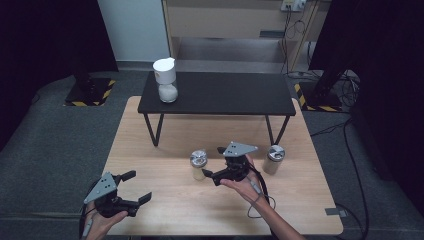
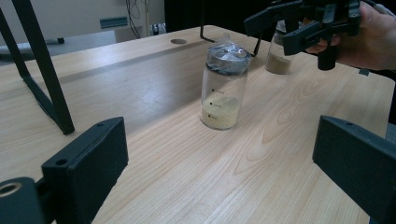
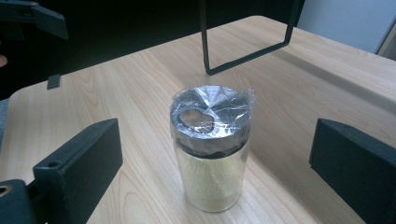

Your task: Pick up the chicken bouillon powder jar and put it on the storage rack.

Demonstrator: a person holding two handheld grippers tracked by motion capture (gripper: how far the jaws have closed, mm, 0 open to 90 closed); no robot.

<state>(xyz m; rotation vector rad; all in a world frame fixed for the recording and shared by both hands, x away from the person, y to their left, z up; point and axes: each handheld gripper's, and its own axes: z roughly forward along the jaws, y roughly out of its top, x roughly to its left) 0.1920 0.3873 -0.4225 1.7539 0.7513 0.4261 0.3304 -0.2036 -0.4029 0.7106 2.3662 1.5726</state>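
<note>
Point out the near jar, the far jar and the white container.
Near jar [image 3: 211,154], right gripper view, glass wall below the cap.
Far jar [image 1: 273,161], high view, side.
White container [image 1: 165,75], high view, white upper body.

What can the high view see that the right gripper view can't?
From above: a white jug on the black shelf, a second jar, and the left tool and right tool, both open. Up close in the right gripper view: crinkly clear wrap over the lid and yellowish grains inside. Both: the near jar, the wooden table, a black shelf leg.
</note>
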